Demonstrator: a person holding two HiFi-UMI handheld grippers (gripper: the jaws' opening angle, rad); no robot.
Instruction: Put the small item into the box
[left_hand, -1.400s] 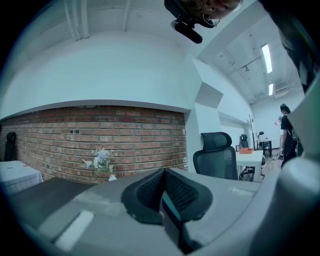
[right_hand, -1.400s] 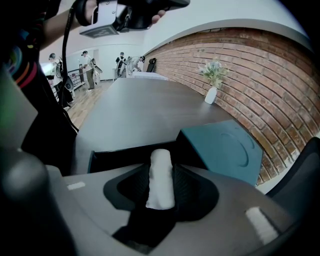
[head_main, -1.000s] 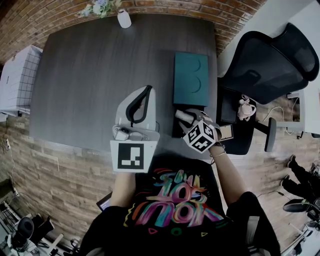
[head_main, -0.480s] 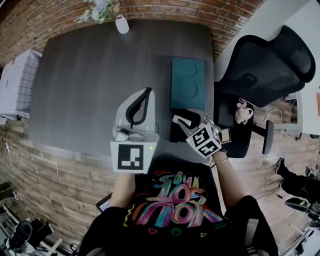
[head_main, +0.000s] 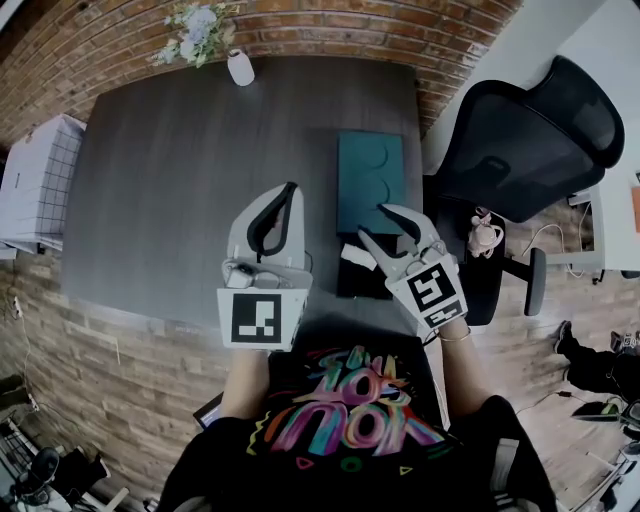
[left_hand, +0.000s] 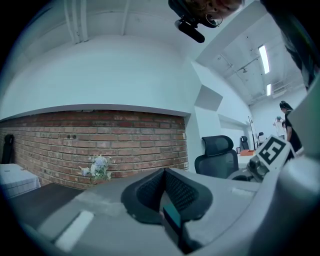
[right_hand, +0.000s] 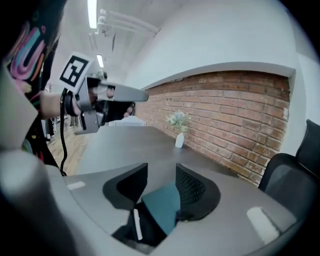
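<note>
Head view: the right gripper (head_main: 372, 222) hangs with its jaws apart and nothing between them. Just below and to the left of its tips sits the black box (head_main: 362, 284), open, with the white item (head_main: 356, 256) lying at the box's far end. A teal lid (head_main: 370, 172) lies on the table (head_main: 170, 140) just beyond the tips, touching or nearly touching the box. The left gripper (head_main: 289, 192) is held to the left of the box, well clear of it, jaws together.

Left gripper view: the jaws of the left gripper (left_hand: 162, 174) meet at the tips and grip nothing. A sliver of the teal lid (left_hand: 173, 216) shows under them.

Right gripper view: the jaws of the right gripper (right_hand: 161, 171) stand open and empty. Through the gap the lid (right_hand: 162, 201) shows ahead, and nearer, under the jaws, the dark box (right_hand: 152, 232) with the pale item (right_hand: 135, 224) in it.

Judged from this, the putting-in looks done: the item rests inside the box and neither gripper holds it. Nothing more seems left beyond drawing the right gripper clear; the lid is off, though the task does not ask for it.
</note>
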